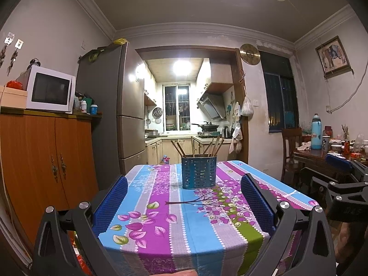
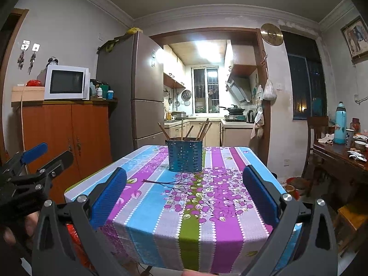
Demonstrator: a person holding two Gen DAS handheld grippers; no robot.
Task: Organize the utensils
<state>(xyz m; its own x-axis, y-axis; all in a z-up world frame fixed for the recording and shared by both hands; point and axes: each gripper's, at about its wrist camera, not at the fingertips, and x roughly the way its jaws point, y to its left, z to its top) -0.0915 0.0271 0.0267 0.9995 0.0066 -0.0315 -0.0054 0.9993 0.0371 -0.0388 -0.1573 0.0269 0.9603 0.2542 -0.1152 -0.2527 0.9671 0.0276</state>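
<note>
A blue perforated utensil holder stands upright near the far end of a table with a flowered cloth. Several brown chopsticks stick up out of it, leaning left and right. My left gripper is open above the near part of the table, well short of the holder, with nothing between its blue pads. My right gripper is likewise open and empty. Each gripper shows at the edge of the other's view: the right gripper, the left gripper.
A wooden cabinet with a microwave stands left, a fridge behind it. A dark dining table with a thermos, cups and bowls stands right, with a chair. The kitchen doorway lies behind the table.
</note>
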